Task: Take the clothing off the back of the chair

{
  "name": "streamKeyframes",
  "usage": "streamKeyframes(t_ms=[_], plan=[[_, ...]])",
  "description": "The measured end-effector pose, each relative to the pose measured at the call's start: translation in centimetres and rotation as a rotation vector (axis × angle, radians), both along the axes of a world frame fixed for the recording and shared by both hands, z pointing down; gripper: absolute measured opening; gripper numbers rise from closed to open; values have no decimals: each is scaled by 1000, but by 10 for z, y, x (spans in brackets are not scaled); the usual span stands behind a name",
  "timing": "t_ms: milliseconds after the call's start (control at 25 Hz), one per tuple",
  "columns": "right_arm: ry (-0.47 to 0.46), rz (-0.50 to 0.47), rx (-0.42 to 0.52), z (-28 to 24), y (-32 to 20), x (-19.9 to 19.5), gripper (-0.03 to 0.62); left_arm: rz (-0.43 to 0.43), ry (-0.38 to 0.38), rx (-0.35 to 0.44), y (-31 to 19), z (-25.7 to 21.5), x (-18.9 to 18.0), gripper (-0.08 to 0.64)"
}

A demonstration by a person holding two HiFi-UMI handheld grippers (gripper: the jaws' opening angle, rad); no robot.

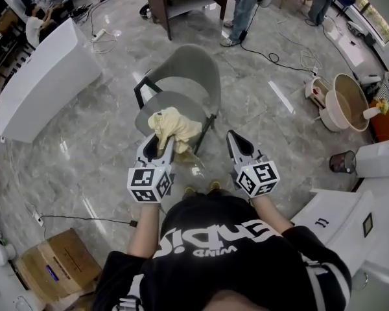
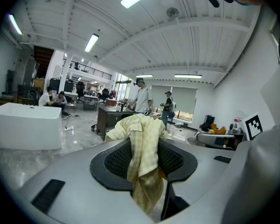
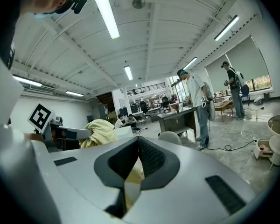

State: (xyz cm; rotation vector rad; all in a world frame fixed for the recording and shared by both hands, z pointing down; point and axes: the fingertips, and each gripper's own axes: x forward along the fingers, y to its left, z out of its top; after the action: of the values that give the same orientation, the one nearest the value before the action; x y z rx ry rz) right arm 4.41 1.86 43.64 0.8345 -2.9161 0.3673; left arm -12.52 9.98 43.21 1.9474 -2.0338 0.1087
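Clothing in L tongs, over chair

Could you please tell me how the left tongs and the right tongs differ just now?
The left tongs are clamped on a pale yellow checked cloth garment, which hangs bunched from them; the right tongs hold nothing. The left jaws stand parted by the cloth's thickness; the right jaws are closed together. Both are grey with black ridged pads and point towards the grey shell chair.
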Motion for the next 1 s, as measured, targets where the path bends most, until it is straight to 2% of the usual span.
streamKeyframes(t_ms=[200, 520, 1000], plan=[[-5, -15, 10, 5, 1, -3, 14, -15, 4, 28, 5, 14, 3, 164], [3, -20, 6, 7, 0, -2, 14, -50, 32, 16, 12, 18, 3, 166], [2, -31, 0, 10, 6, 0, 14, -41, 38, 22, 13, 11, 11, 166]])
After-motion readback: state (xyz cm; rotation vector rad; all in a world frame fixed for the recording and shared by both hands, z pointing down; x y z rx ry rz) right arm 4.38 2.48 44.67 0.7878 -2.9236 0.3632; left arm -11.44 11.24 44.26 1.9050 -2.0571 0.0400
